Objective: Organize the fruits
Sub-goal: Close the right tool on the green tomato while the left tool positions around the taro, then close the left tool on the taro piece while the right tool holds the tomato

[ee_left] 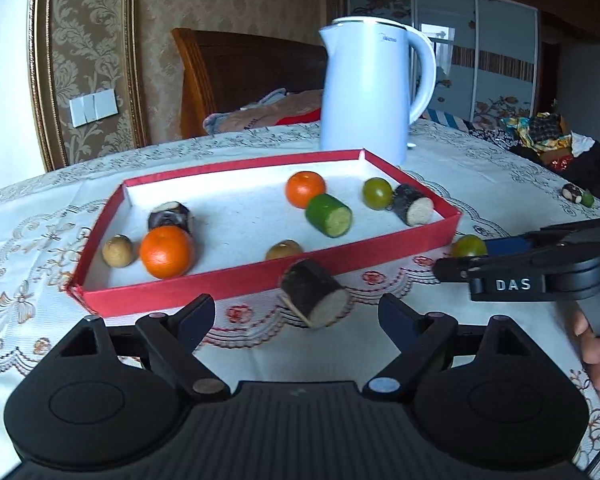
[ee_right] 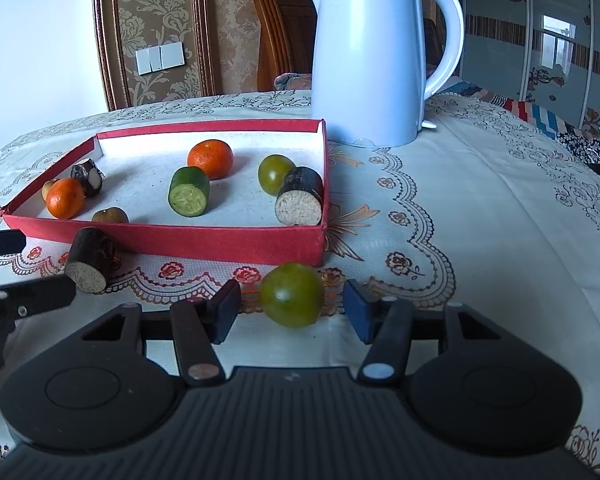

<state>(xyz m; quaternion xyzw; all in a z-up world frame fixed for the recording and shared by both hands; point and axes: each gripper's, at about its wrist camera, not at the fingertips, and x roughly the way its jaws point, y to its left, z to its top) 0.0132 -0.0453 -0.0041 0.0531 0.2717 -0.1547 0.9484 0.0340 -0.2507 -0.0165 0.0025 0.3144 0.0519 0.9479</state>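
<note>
Nearest, the right gripper (ee_right: 292,312) has a green tomato (ee_right: 291,295) between its fingers with gaps both sides, so not gripped; the left gripper (ee_left: 298,320) gapes wide around a dark cane chunk (ee_left: 315,300); beyond sits the red tray (ee_right: 180,242) of fruit, then a white kettle (ee_right: 370,64).

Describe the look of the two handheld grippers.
Both are black plastic: a ribbed central deck, two rounded lobes with circular insets, and angled linkage bars with silver rivets. The left gripper has dark pads; the right gripper has blue ones and white "DAS" lettering.
</note>
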